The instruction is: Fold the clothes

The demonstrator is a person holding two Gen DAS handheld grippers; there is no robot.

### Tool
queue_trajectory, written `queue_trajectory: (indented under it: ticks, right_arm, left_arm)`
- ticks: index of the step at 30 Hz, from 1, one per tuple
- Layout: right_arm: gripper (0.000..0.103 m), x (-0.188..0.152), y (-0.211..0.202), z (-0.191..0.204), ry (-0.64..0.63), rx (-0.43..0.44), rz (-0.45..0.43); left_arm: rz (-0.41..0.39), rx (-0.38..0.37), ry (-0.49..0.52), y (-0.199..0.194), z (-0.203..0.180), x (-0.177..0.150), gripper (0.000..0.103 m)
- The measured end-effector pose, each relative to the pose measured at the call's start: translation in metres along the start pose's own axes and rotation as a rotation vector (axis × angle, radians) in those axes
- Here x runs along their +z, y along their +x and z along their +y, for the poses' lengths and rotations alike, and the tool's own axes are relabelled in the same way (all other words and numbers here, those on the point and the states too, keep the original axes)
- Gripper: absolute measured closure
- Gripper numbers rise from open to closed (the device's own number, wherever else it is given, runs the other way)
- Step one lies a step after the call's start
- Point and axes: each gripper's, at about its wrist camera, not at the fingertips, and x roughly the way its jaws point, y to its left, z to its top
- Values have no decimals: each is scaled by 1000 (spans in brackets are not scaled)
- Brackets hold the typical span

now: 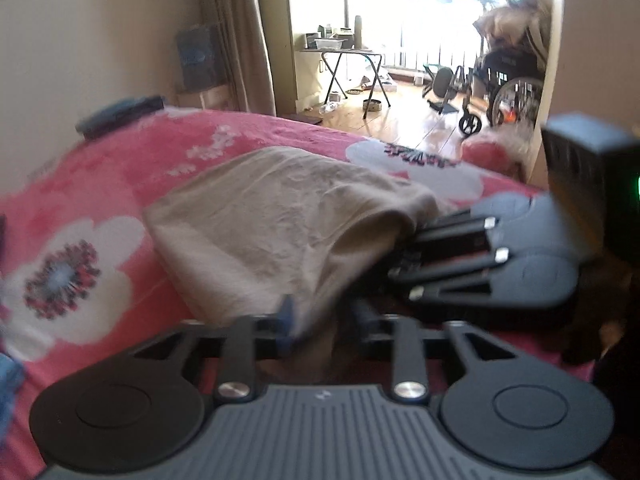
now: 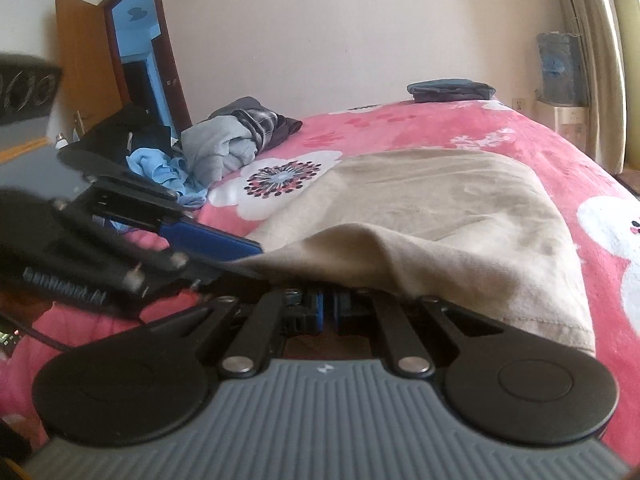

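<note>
Pink floral bed [image 2: 420, 128]: we find the beige garment [image 2: 440, 208] pinched by the right hand-held gripper [image 2: 329, 308]; left hand-held gripper [image 1: 324, 320] apparently parted around its blurred edge.

One beige garment [image 2: 440, 216] on one pink floral bed [image 2: 400, 128]; one heap of unfolded clothes [image 2: 224, 144]; one dark folded item [image 2: 450, 90]; two tongs [image 2: 328, 308] [image 1: 324, 320].

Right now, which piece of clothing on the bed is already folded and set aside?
The dark blue garment at the bed's far edge by the wall, a flat, neat stack; the grey and blue clothes lie crumpled.
</note>
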Motion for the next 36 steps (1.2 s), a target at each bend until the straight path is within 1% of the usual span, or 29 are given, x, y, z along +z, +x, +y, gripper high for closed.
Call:
queue_trajectory:
  ticks: [1, 2, 3, 5, 8, 10, 11, 12, 14, 15, 16, 18, 20, 22, 24, 28, 32, 34, 35, 36]
  right_arm:
    - [100, 1, -1, 0, -2, -1, 0]
    - [100, 1, -2, 0, -3, -3, 0]
    - [100, 1, -1, 0, -2, -2, 1]
    - [100, 2, -1, 0, 1, -1, 3]
    - [100, 1, -2, 0, 1, 1, 4]
    - [100, 1, -2, 0, -1, 2, 5]
    - [100, 1, -2, 0, -2, 1, 4]
    - [100, 1, -3, 1, 0, 0, 4]
    - [100, 1, -4, 1, 2, 2, 4]
    - [100, 1, -5, 2, 2, 2, 6]
    - [99, 1, -6, 2, 1, 5, 8]
    - [97, 1, -10, 3, 0, 38, 14]
    - [96, 1, -14, 5, -3, 72, 20]
    - [96, -1, -12, 8, -14, 108, 27]
    - [96, -2, -5, 10, -27, 123, 31]
    - [96, -1, 5, 5, 6, 155, 35]
    - [96, 1, -3, 7, -7, 178, 38]
    - [96, 1, -7, 8, -9, 188, 38]
    - [96, 1, -9, 8, -10, 192, 37]
    - [96, 1, -8, 8, -12, 194, 36]
  left_arm:
    - [2, 20, 26, 0, -3, -3, 58]
    - [6, 44, 44, 1, -6, -4, 61]
    - [11, 67, 61, 2, -8, -6, 69]
    - [12, 79, 42, 2, -6, -7, 69]
    - [16, 64, -30, 1, 4, -5, 69]
    - [25, 82, -40, 3, 8, -6, 69]
    - [30, 98, -35, 5, 8, -7, 70]
    - [34, 115, -25, 7, 7, -8, 74]
    - [30, 139, 0, 7, 2, -9, 79]
    - [24, 151, 17, 6, -2, -9, 83]
    - [18, 163, 34, 5, -5, -9, 85]
    - [6, 174, 56, 3, -9, -8, 87]
    - [0, 163, 51, 0, -8, -8, 87]
    - [-1, 121, 24, -3, -1, -7, 87]
    - [6, 82, -18, -5, 8, -6, 86]
    - [14, 31, -97, -10, 21, -6, 82]
    - [4, -10, -160, -16, 28, -6, 80]
    - [4, -18, -169, -14, 29, -6, 80]
    - [5, -22, -173, -14, 30, -6, 80]
    - [5, -25, -175, -12, 30, -6, 82]
